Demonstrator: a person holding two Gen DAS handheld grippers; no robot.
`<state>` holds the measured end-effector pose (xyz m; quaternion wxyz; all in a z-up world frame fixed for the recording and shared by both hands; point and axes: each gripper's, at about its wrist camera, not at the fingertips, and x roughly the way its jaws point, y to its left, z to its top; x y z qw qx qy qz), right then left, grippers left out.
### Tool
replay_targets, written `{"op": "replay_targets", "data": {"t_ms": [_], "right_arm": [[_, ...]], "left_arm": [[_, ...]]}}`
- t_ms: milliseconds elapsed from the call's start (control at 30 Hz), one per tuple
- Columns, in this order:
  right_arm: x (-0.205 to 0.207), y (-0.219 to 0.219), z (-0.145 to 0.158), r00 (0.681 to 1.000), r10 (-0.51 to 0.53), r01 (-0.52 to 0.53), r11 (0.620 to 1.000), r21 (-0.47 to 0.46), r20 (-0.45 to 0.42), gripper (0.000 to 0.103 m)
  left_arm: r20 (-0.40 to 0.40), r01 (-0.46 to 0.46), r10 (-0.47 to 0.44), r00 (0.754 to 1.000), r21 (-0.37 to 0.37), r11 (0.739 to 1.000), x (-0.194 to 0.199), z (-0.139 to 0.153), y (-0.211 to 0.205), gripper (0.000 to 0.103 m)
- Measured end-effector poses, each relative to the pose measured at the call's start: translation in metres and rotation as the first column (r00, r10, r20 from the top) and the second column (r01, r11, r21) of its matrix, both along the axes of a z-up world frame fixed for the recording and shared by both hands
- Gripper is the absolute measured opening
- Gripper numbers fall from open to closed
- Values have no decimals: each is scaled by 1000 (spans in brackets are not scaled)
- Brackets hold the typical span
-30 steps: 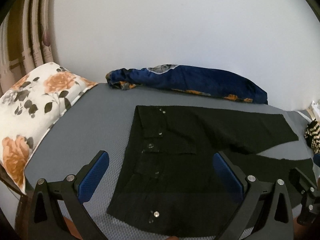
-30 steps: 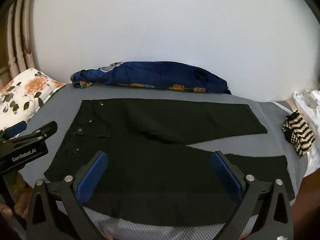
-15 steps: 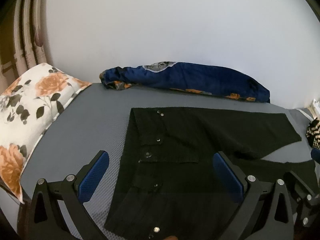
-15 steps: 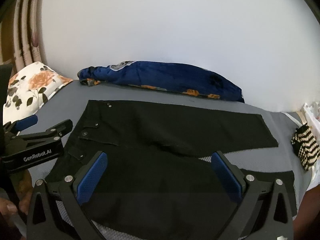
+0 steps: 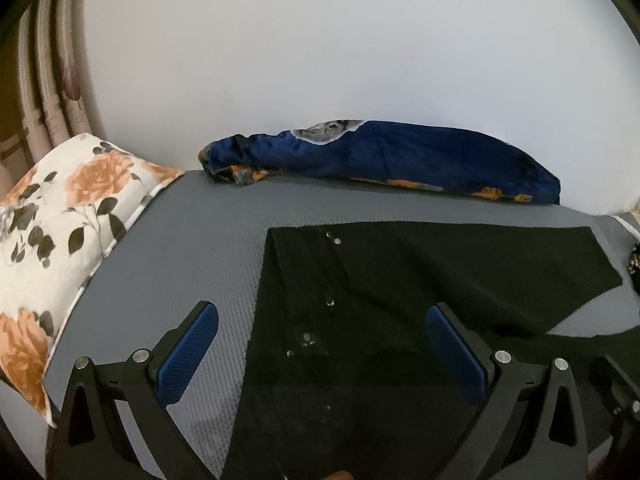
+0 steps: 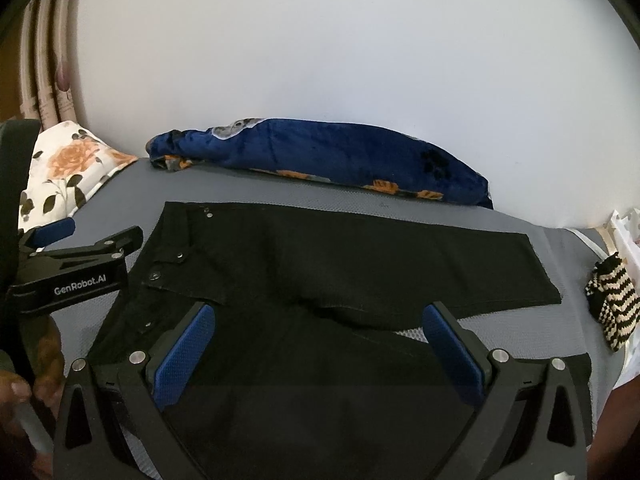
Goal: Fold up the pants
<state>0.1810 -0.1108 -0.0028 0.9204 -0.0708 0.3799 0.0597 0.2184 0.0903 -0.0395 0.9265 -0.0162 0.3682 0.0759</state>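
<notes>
Both tongs, the left gripper point(image 5: 320, 354) and right gripper point(image 6: 318, 354), hover wide apart and empty over the black pants point(image 6: 320, 264). The pants lie flat on the grey bed point(image 5: 192, 240), legs splayed, apparently awaiting a first fold.

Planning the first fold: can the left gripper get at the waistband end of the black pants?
Probably yes: the left gripper, fingers wide open, hangs right at the waistband of the black pants, with nothing between them on the grey bed.

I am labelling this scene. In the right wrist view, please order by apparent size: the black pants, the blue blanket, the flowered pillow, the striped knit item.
1. black pants
2. blue blanket
3. flowered pillow, partly hidden at the left edge, so its rank is unsure
4. striped knit item
</notes>
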Motion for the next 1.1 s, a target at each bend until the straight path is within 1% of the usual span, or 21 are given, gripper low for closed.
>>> {"op": "replay_targets", "data": {"t_ms": [67,400,567,700,833,867,967,1000,1067,1100], "right_arm": [[4,1,-2,1000,0,0,1000,3,-4,103],[20,2,-13,1000,2,-2,1000,13,-30,103],[28,2,-18,999,2,-2,1000,19,-43,103],[33,1,-23,998,1,1,1000,27,-55,103],[39,0,-29,998,0,3,999,37,-66,103],[40,0,-30,998,1,2,999,39,-70,103],[43,-1,-37,997,4,0,999,40,-83,103],[43,-2,-39,996,4,0,999,41,-87,103],[46,-6,-43,995,-1,5,999,44,-95,103],[47,-7,-45,995,-4,9,999,47,-100,103]], "left_arm": [[-3,2,-2,1000,20,1000,6,-1,1,103],[-13,16,-15,1000,64,998,31,-8,8,103],[-20,-8,9,1000,58,998,47,-14,18,103],[-18,-27,29,999,76,997,59,-19,26,103],[-42,-10,13,999,77,997,76,-28,37,103],[-48,-4,8,999,65,998,81,-30,42,103],[-90,23,-26,996,-34,999,102,-40,66,103],[-108,37,-45,993,-76,996,112,-44,76,103],[-146,54,-72,987,-123,991,129,-55,93,103],[-178,67,-94,979,-151,986,140,-62,102,103]]}}
